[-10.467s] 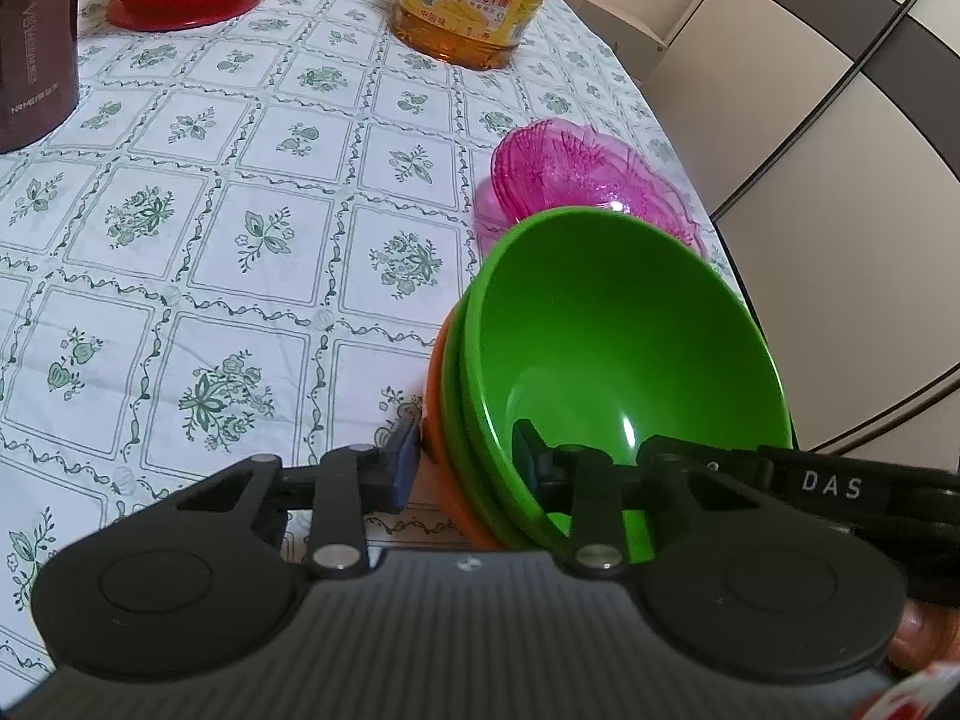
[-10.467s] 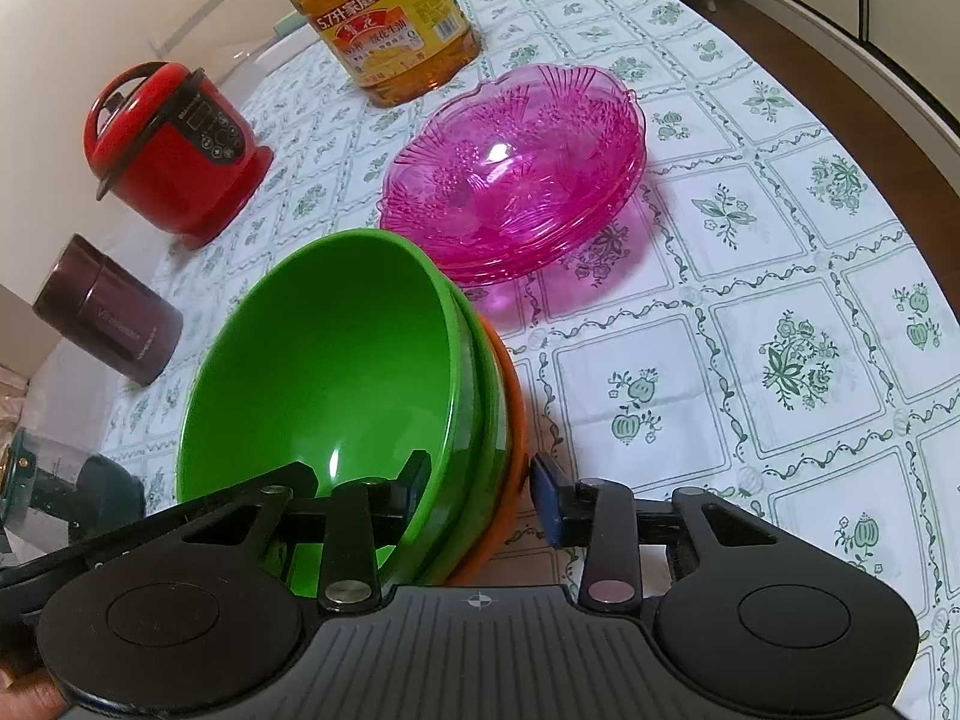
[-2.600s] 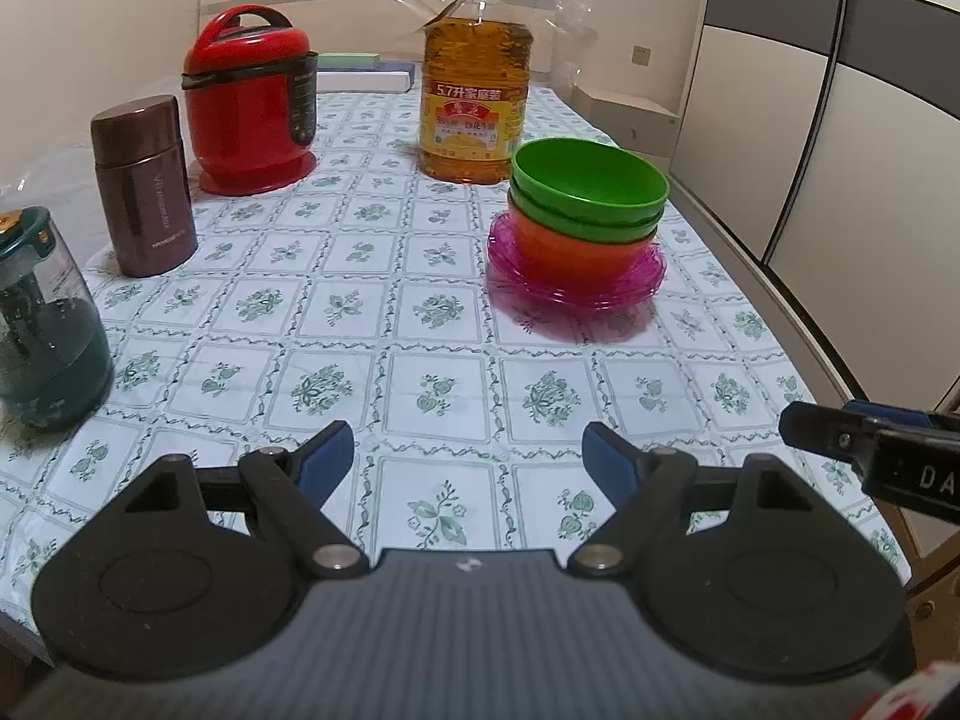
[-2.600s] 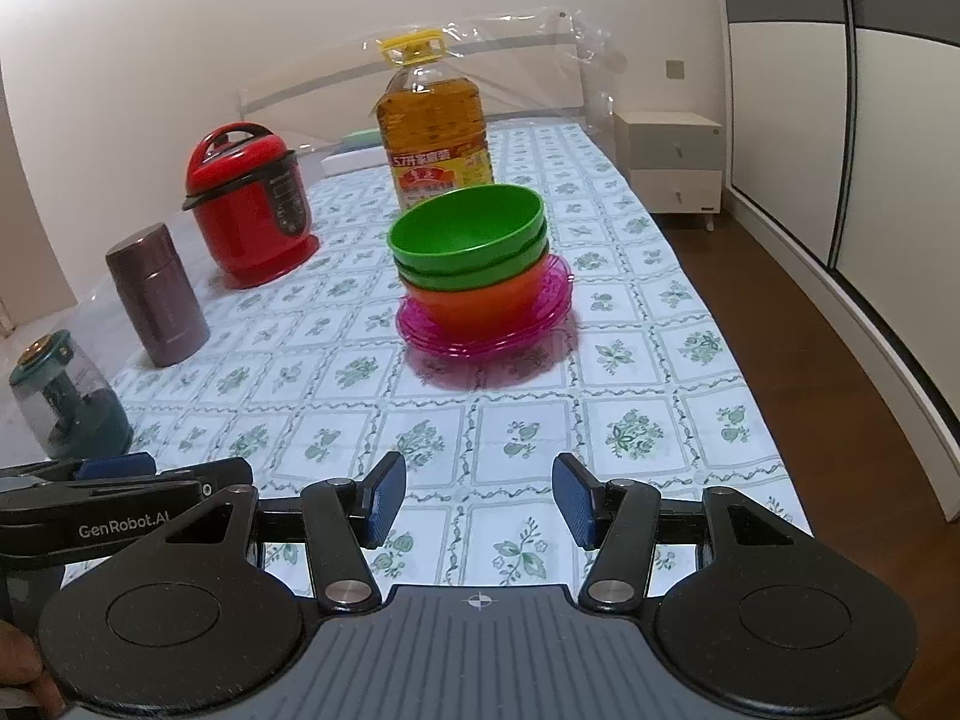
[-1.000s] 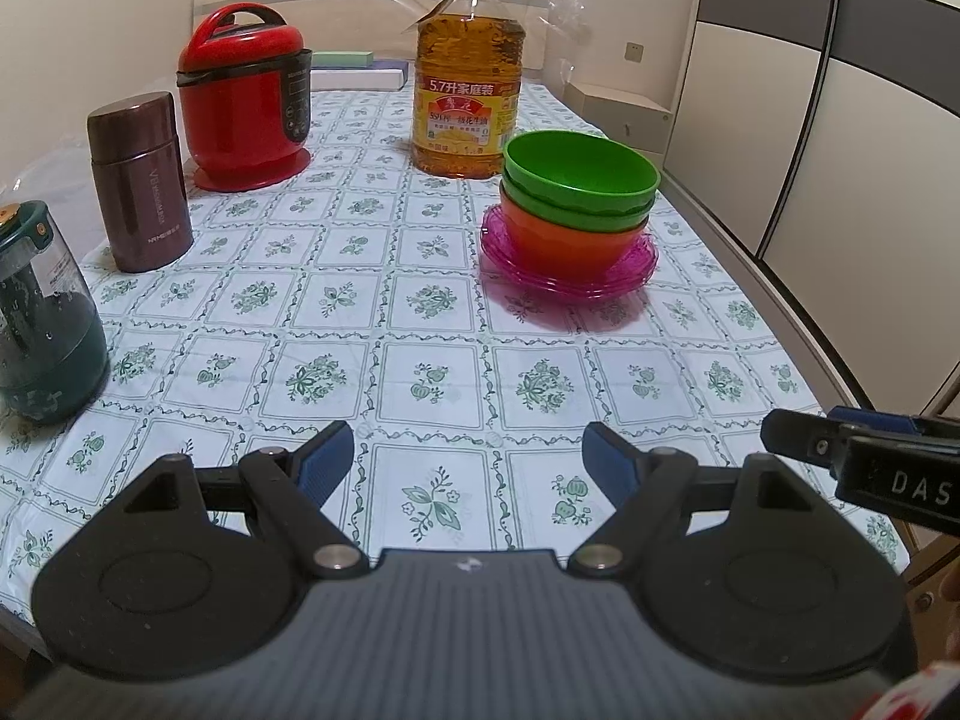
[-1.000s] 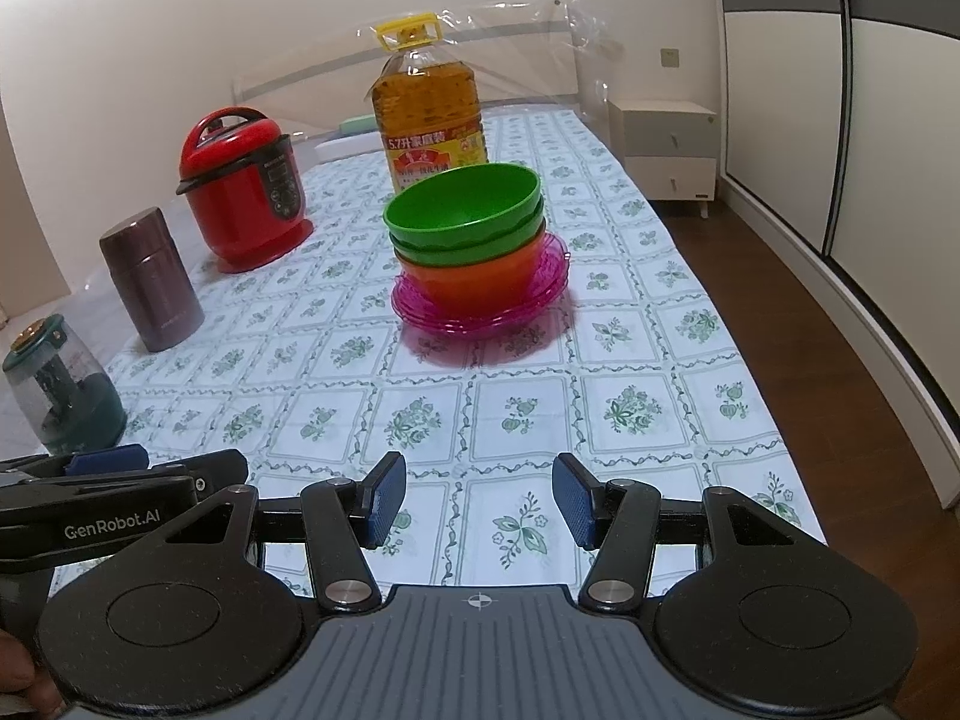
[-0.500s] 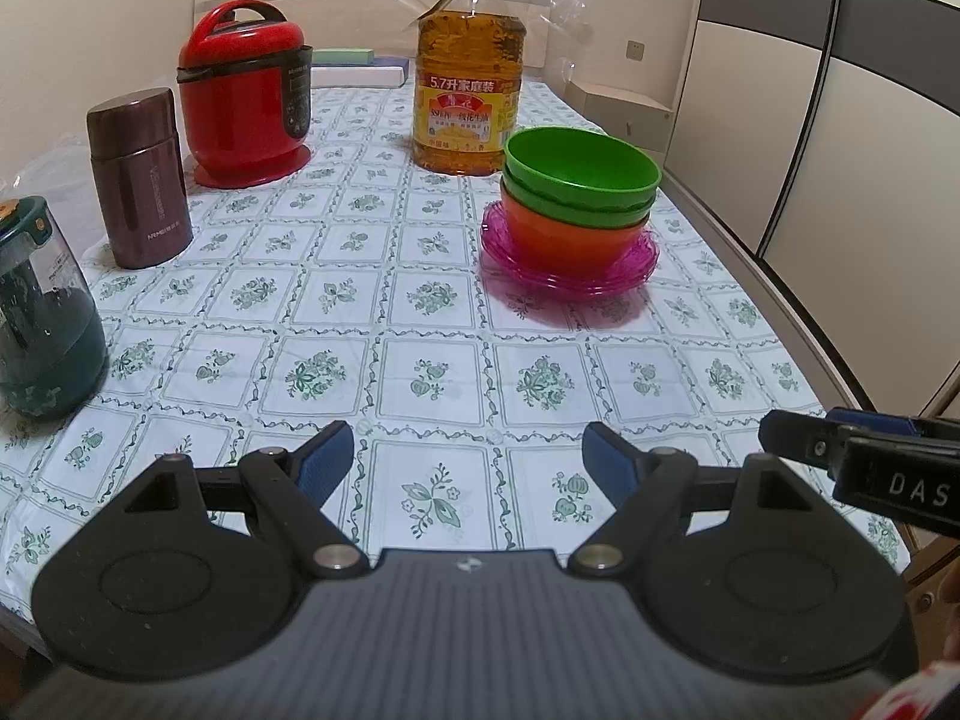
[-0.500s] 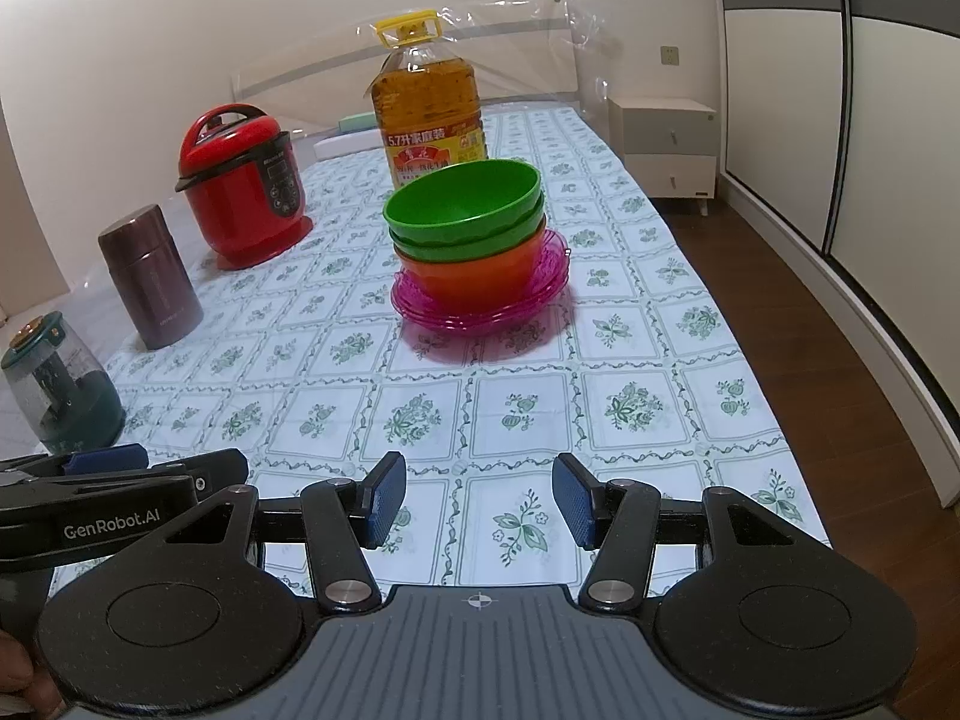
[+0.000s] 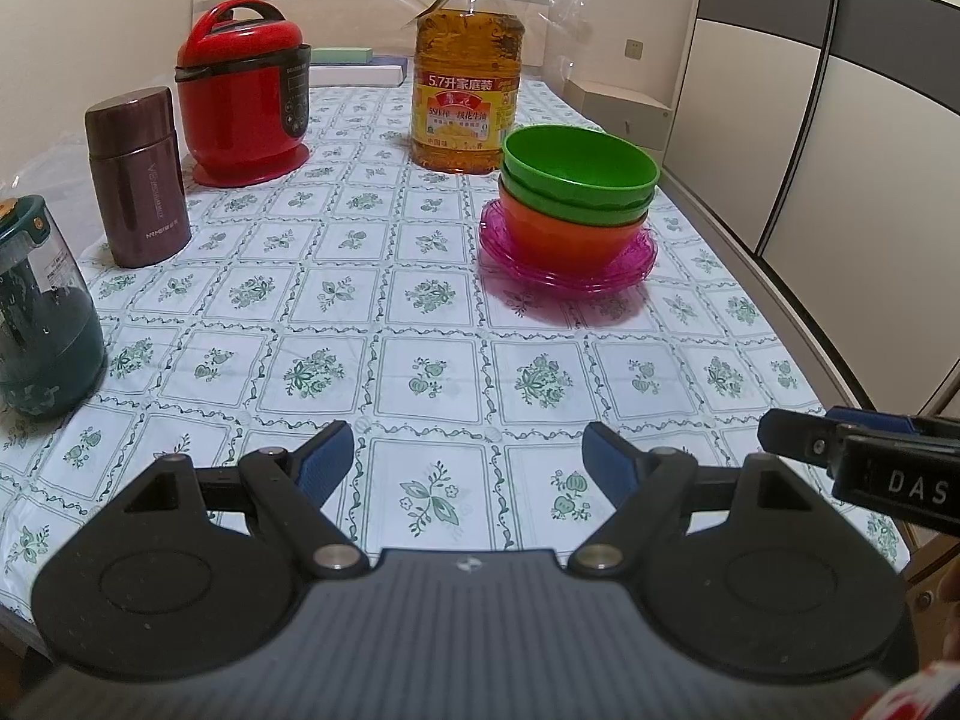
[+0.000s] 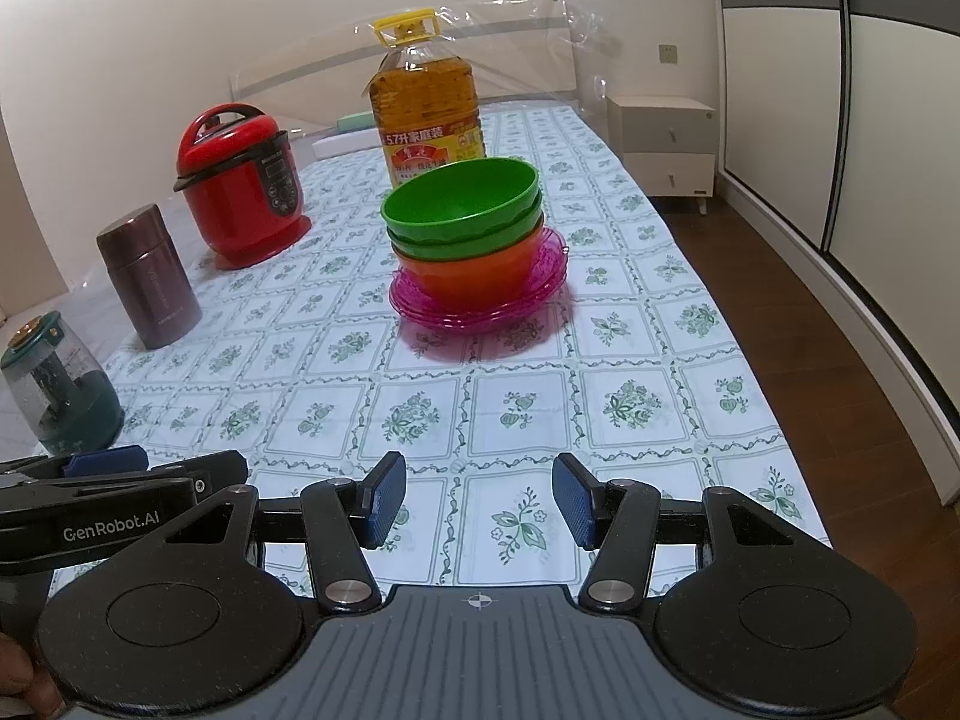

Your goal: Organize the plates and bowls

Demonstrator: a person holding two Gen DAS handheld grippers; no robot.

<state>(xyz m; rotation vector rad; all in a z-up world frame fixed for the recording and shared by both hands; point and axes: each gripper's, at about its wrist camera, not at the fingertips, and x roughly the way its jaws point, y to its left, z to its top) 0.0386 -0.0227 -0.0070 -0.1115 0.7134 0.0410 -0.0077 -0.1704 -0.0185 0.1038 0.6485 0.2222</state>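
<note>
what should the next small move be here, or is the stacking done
Probably none beyond holding back: the green bowls sit nested in the orange bowl on the pink plates, and the left gripper and right gripper are open and empty.

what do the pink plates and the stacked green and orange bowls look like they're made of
Pink plates: probably clear tinted plastic, possibly glass; light passes through and colours the shadow on the tablecloth magenta, and the rim looks moulded with ribs.
Green bowls and orange bowl: likely opaque plastic or melamine; flat solid colour, thin even rims, soft glossy highlights.
</note>
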